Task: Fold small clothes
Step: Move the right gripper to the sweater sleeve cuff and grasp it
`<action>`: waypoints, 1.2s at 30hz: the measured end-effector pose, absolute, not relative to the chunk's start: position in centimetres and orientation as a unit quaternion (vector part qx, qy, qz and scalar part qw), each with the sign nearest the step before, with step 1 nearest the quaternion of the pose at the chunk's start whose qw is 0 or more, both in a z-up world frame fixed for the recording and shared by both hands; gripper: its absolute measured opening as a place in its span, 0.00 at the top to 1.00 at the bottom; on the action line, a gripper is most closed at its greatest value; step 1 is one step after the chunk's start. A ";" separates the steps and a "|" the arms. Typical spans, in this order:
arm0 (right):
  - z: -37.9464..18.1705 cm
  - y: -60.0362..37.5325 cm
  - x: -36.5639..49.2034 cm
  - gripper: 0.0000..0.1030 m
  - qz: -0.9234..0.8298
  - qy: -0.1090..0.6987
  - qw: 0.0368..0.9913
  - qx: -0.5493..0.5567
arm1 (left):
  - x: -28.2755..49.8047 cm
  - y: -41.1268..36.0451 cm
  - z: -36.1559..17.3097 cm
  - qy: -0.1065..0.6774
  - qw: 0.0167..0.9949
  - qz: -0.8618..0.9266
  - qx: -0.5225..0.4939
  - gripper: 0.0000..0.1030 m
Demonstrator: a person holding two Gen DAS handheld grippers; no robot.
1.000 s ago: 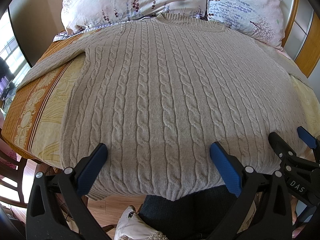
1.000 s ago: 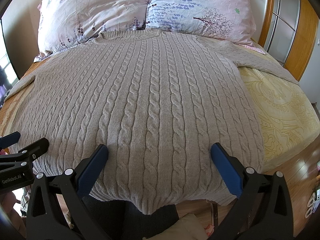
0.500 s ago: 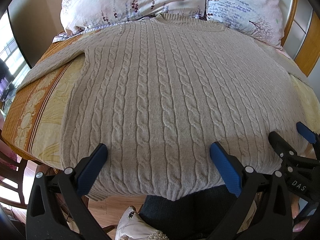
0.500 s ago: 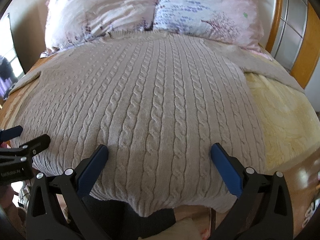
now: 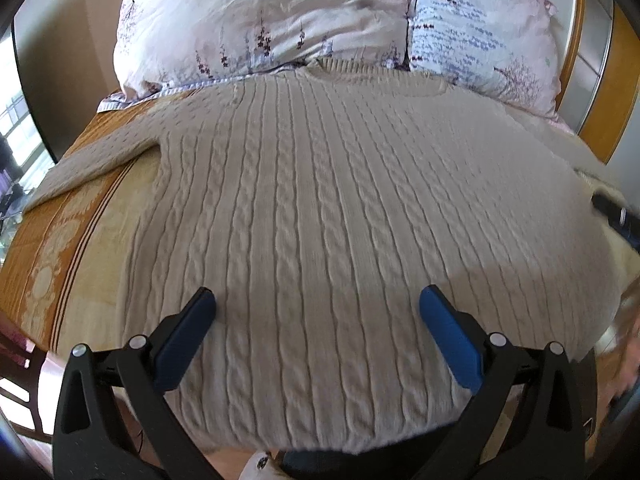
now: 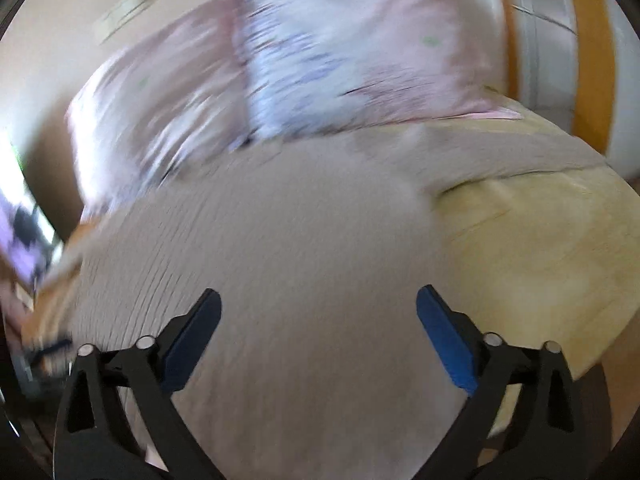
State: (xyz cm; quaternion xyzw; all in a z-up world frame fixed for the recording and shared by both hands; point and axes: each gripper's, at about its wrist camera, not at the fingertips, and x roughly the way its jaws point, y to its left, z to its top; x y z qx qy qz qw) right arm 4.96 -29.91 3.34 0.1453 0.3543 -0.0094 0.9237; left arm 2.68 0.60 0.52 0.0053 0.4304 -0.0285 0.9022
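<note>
A beige cable-knit sweater (image 5: 340,220) lies flat and face up on the bed, collar toward the pillows, hem hanging over the near edge. Its left sleeve (image 5: 92,164) stretches out to the left. My left gripper (image 5: 318,300) is open and empty above the hem. My right gripper (image 6: 318,300) is open and empty over the sweater's right half (image 6: 280,260); that view is badly blurred. The right sleeve (image 6: 500,152) runs off to the right. A dark tip of the right gripper shows at the right edge of the left wrist view (image 5: 616,212).
Two floral pillows (image 5: 260,28) (image 5: 480,40) lean at the head of the bed. A yellow and orange patterned bedspread (image 5: 60,264) (image 6: 540,260) covers the bed. A wooden headboard (image 5: 600,92) stands at the right. A chair (image 5: 16,376) stands at the lower left.
The right gripper has swung quickly forward and to the right over the sweater, blurring its view. The left gripper has edged forward over the hem. Both stay open.
</note>
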 end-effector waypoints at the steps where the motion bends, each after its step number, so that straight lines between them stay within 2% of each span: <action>1: 3.6 -31.3 5.6 0.15 -0.022 0.356 0.921 0.160 | 2.9 0.7 0.6 0.426 0.904 -0.034 -0.001 0.02; 2: 4.2 -33.6 6.6 0.18 -0.042 0.355 0.915 0.187 | 3.3 1.1 0.7 0.419 0.907 -0.046 -0.014 0.02; 6: 4.1 -41.7 9.5 0.41 -0.101 0.363 0.877 0.298 | 4.7 1.8 1.5 0.402 0.912 -0.071 -0.039 0.02; 8: 3.3 -45.2 10.5 0.45 -0.122 0.365 0.851 0.356 | 5.5 1.9 1.9 0.396 0.915 -0.066 -0.033 0.02; 9: 2.7 -47.3 10.7 0.51 -0.140 0.364 0.834 0.390 | 6.0 1.9 2.1 0.395 0.916 -0.065 -0.031 0.02; 17: 0.2 -53.2 12.2 0.55 -0.202 0.359 0.770 0.487 | 9.2 2.6 3.0 0.405 0.911 -0.071 -0.033 0.02; 27: -0.4 -56.2 13.1 0.61 -0.233 0.331 0.754 0.518 | 11.1 3.2 3.3 0.411 0.910 -0.048 -0.023 0.02; 32: -1.0 -57.4 12.9 0.75 -0.247 0.310 0.754 0.525 | 11.8 3.8 3.1 0.415 0.907 -0.054 -0.041 0.02; 34: -1.3 -57.4 13.4 0.88 -0.251 0.312 0.755 0.519 | 12.0 3.8 3.1 0.416 0.906 -0.057 -0.045 0.02; 36: -1.6 -57.3 13.5 0.91 -0.252 0.314 0.759 0.512 | 12.3 3.9 3.2 0.414 0.907 -0.060 -0.047 0.02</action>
